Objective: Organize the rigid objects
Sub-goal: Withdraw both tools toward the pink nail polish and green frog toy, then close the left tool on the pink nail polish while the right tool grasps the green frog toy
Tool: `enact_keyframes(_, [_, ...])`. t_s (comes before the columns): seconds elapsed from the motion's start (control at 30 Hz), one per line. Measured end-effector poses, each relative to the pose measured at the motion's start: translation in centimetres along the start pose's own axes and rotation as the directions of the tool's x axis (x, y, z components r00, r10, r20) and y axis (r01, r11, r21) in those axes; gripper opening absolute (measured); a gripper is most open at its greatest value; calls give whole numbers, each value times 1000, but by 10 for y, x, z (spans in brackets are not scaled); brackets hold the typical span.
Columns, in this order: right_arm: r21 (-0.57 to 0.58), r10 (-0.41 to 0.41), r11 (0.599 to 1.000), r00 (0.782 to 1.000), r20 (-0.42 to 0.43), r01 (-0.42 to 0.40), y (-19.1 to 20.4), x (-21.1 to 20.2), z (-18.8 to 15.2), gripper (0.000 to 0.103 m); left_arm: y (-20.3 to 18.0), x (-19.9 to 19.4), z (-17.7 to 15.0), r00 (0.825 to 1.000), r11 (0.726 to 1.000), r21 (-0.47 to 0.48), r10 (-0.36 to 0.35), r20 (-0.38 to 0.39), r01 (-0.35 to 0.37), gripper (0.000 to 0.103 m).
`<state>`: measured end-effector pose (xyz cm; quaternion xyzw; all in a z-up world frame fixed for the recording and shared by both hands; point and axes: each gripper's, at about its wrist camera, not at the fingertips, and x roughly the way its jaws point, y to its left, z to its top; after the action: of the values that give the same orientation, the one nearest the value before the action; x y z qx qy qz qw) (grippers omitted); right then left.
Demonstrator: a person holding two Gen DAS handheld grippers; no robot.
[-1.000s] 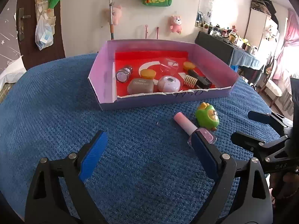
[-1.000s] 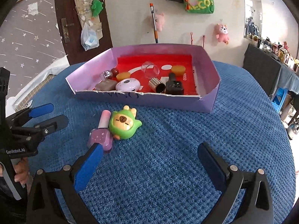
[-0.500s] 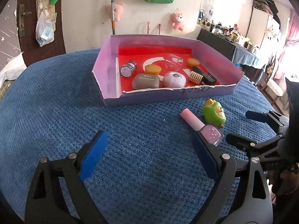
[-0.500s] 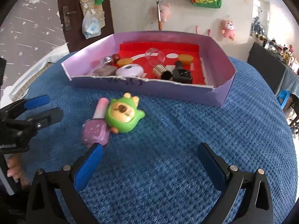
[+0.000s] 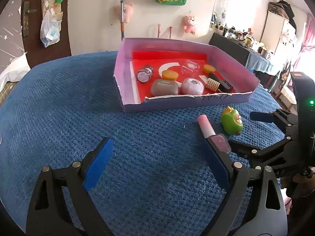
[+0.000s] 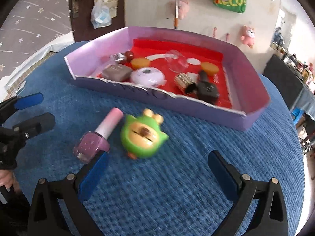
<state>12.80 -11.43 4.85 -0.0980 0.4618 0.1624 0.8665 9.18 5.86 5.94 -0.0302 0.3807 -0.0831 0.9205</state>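
Left gripper (image 5: 157, 165): black plastic frame w/ triangular cutouts, silver rivets, blue pads (image 5: 97, 164) on fingers. Right gripper (image 6: 157, 175): same build; seen from left cam at 3 o'clock, black body w/ green LED, orange label. Bare skin of left hand (image 6: 6, 179) at 9 o'clock.

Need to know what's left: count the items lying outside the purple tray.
2: a pink-capped nail polish bottle and a green animal toy, side by side before the purple tray.
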Motion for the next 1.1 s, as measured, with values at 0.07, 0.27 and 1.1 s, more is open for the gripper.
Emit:
enact_keyframes(0.07, [-8, 29, 1000, 1000, 3, -29, 5, 2, 4, 103, 1, 0, 0, 1000, 1000, -4, -1, -1, 1, 92])
enact_keyframes(0.27, [23, 55, 998, 998, -2, -55, -1, 16, 11, 103, -9, 3, 1, 999, 999, 21, -43, -24, 43, 92])
enact_keyframes(1.1, [222, 179, 958, 983, 36, -183, -89, -8, -11, 103, -46, 47, 0, 985, 994, 90, -45, -165, 60, 93])
